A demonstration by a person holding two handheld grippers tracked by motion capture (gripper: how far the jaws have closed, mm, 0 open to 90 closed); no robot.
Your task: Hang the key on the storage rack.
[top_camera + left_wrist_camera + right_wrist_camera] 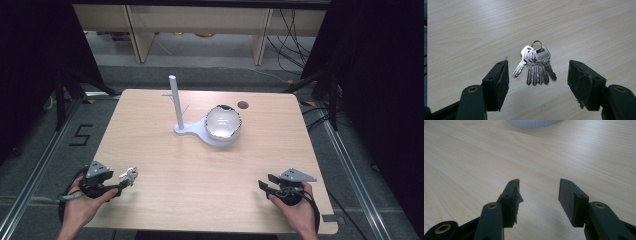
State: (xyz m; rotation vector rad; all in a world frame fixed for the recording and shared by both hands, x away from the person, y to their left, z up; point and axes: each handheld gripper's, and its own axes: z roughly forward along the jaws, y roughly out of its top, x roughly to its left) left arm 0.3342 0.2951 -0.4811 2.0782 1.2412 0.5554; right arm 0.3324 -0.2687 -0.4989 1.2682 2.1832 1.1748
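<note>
keys (536, 65), silver, fanned on one ring

The bunch of silver metal keys on a steel split ring (535, 65) is gleaming with a bright, polished finish against the pale wood-grain laminate table top (579, 30), which is showing a smooth, faintly satin surface. The left gripper (537, 75) is presenting matt black plastic jaws with dull rubbery pads, frayed at the edges, as is the right gripper (539, 195). The white plastic stand with upright post (176, 107) is looking matt, while its round bowl (223, 123) is shining glossy inside.
</note>
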